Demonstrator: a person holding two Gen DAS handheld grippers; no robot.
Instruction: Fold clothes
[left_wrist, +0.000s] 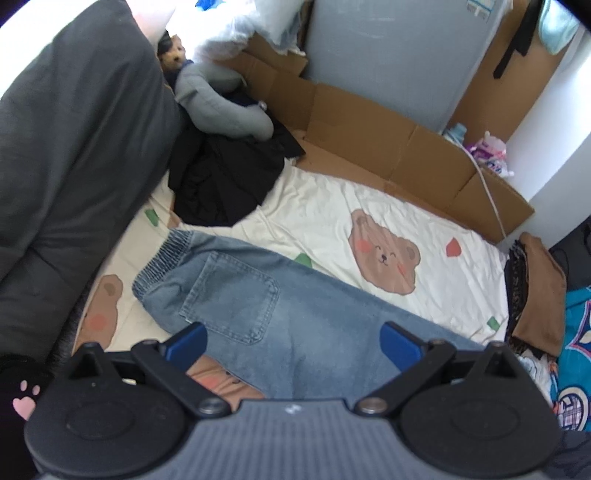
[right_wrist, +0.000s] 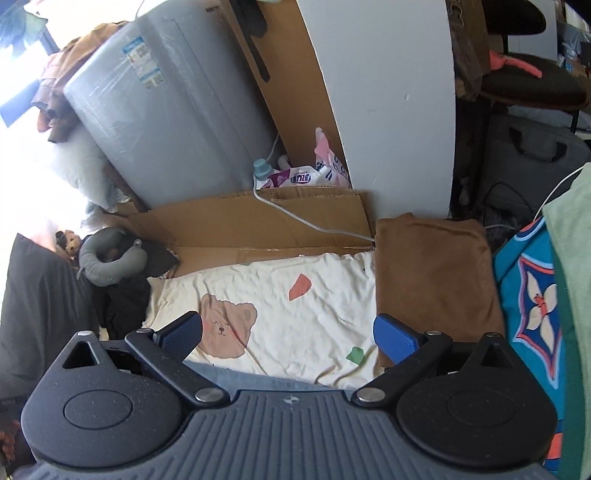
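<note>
Two open claws, jeans (left_wrist: 280, 314) flat, black clothes (left_wrist: 225, 177) beyond

Faded blue denim jeans (left_wrist: 280, 306) on a cream bedsheet (left_wrist: 325, 206) printed with brown bears; black garment (left_wrist: 221, 177); brown folded cloth (right_wrist: 432, 273); blue-padded fingers (left_wrist: 186, 341).

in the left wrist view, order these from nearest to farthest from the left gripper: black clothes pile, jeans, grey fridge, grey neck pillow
1. jeans: directly under the open left gripper, on the bear-print sheet.
2. black clothes pile: beyond the jeans, upper left.
3. grey neck pillow: just behind the black pile, against the dark duvet.
4. grey fridge: farthest, top centre behind the cardboard.
</note>
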